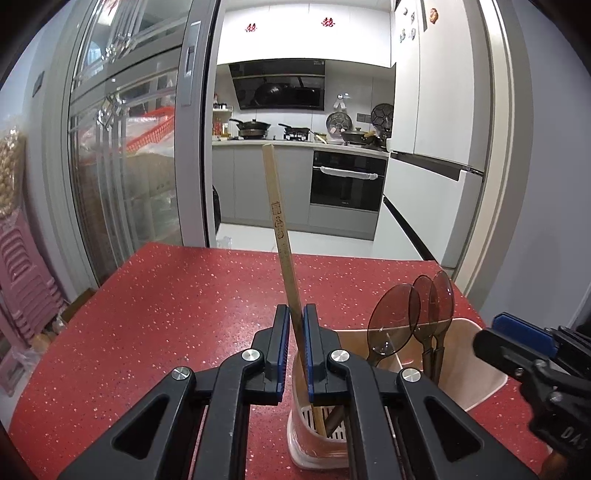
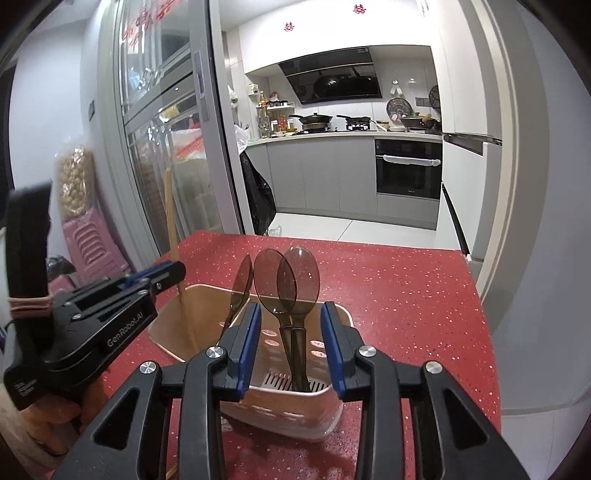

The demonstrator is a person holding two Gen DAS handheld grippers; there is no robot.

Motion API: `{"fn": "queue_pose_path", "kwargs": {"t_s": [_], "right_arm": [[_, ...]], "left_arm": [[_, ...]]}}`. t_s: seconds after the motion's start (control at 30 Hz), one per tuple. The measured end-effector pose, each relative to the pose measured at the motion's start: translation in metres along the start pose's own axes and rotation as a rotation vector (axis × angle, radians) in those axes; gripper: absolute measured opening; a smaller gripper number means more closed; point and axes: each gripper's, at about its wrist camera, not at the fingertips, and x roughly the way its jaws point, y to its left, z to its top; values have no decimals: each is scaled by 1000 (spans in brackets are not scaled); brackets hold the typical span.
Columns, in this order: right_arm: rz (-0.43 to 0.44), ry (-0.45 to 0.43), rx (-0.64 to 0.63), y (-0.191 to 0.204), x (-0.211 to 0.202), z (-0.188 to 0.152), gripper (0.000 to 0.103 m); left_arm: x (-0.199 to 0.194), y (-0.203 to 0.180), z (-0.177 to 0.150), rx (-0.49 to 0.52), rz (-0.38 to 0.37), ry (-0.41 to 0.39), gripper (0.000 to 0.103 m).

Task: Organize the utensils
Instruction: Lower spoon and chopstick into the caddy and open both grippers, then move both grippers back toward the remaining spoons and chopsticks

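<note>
My left gripper (image 1: 295, 334) pinches a slim wooden chopstick (image 1: 277, 225) over the ribbed holder (image 1: 476, 384); my right gripper (image 2: 291, 345) gapes, straddling smoky translucent spoons (image 2: 291, 280).

On my left gripper (image 2: 168, 271), seen from the right wrist camera, the black side of the body carries white lettering that reads "GenRobot.AI". From the left wrist camera, the body of my right gripper (image 1: 495, 334) shows pale letters near the lower right edge, of which I can make out only "DAS". The chopstick (image 1: 282, 236) has dark characters printed down its upper shaft, but they are too small for me to read. On the white upper cabinets (image 1: 306, 33) in the kitchen there are two red double-happiness (囍) decals (image 1: 328, 22). The oven (image 1: 347, 181) bears a small mark I cannot read.
</note>
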Motion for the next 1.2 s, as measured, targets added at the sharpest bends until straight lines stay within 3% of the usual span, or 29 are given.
{"fn": "queue_pose_path", "kwargs": {"t_s": [0.5,0.73,0.8,0.87,0.97,1.2], "right_arm": [[1,22,64,-4,-34,-9,41],[26,72,94,0,-49,-18,51],[41,98,103,2,-51,-25,56],[57,139,118,4,-52,-32,69],[81,204,155,5,-51,-47,86],[29,407,151,18,-39,-87,87]], "left_arm": [[-14,10,4,-40,-42,15,33],[-45,16,2,-25,-51,-4,34],[-54,21,-2,-32,-46,10,103],[-62,29,-12,-50,-5,-3,103],[-64,34,-26,-36,-1,32,103],[-47,41,-86,41,67,215,103]]}}
